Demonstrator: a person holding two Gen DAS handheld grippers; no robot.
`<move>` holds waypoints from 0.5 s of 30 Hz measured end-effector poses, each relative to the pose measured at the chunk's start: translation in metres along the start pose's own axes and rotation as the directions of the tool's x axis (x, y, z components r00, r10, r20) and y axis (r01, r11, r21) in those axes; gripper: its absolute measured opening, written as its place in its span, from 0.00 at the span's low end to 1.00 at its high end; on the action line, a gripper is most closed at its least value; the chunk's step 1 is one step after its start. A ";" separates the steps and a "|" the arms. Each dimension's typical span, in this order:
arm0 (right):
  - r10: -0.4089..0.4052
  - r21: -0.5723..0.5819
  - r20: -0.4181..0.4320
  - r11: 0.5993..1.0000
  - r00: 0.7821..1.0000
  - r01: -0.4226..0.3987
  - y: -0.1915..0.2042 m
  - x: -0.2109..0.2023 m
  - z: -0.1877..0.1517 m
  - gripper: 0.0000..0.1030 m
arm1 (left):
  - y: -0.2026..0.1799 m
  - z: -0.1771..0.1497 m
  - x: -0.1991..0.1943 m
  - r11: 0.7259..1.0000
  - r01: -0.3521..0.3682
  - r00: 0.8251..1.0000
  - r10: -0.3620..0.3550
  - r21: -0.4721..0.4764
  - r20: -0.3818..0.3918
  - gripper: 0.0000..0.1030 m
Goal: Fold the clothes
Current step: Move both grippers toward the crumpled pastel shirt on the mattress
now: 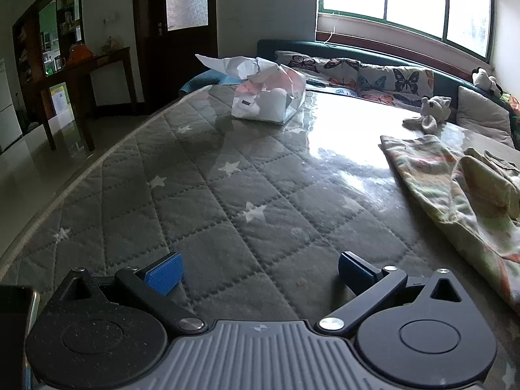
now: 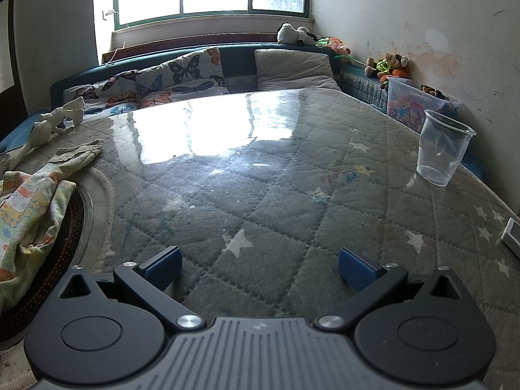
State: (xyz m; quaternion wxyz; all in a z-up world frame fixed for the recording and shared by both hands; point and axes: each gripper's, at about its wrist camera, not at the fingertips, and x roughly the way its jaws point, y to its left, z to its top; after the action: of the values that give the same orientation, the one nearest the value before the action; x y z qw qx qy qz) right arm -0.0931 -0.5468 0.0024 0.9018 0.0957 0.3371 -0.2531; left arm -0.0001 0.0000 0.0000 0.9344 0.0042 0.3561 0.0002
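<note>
A pale patterned garment (image 1: 461,191) lies crumpled on the glass-covered quilted table (image 1: 227,195), at the right of the left wrist view. It also shows at the left of the right wrist view (image 2: 35,201), draped over a dark round mat. My left gripper (image 1: 260,274) is open and empty, low over the table, to the left of the garment. My right gripper (image 2: 260,269) is open and empty, low over the table (image 2: 276,195), to the right of the garment.
A white tissue pack (image 1: 269,97) stands at the far side. A small white cloth toy (image 1: 429,113) lies behind the garment. A clear plastic cup (image 2: 442,148) stands at the right. A sofa with butterfly cushions (image 2: 182,74) runs behind. A white device (image 2: 512,235) lies at the right edge.
</note>
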 end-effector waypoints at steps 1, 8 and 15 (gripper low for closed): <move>0.003 -0.003 0.002 1.000 1.000 -0.003 0.001 -0.002 -0.001 1.00 | -0.003 -0.002 -0.002 1.000 0.001 1.000 -0.001 0.007 0.005 1.00; 0.026 -0.028 0.013 0.999 1.000 -0.026 0.006 -0.017 -0.010 1.00 | -0.025 -0.014 -0.017 0.998 0.017 1.000 -0.018 0.056 0.012 1.00; 0.066 -0.075 0.023 0.995 0.998 -0.064 0.019 -0.044 -0.025 1.00 | -0.051 -0.029 -0.040 0.992 0.078 0.997 -0.078 0.097 -0.002 1.00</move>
State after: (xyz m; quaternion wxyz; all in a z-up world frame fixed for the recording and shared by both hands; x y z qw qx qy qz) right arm -0.1252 -0.5044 0.0123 0.9168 0.0698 0.3313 -0.2119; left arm -0.0496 -0.0505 0.0048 0.9328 0.0356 0.3545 -0.0536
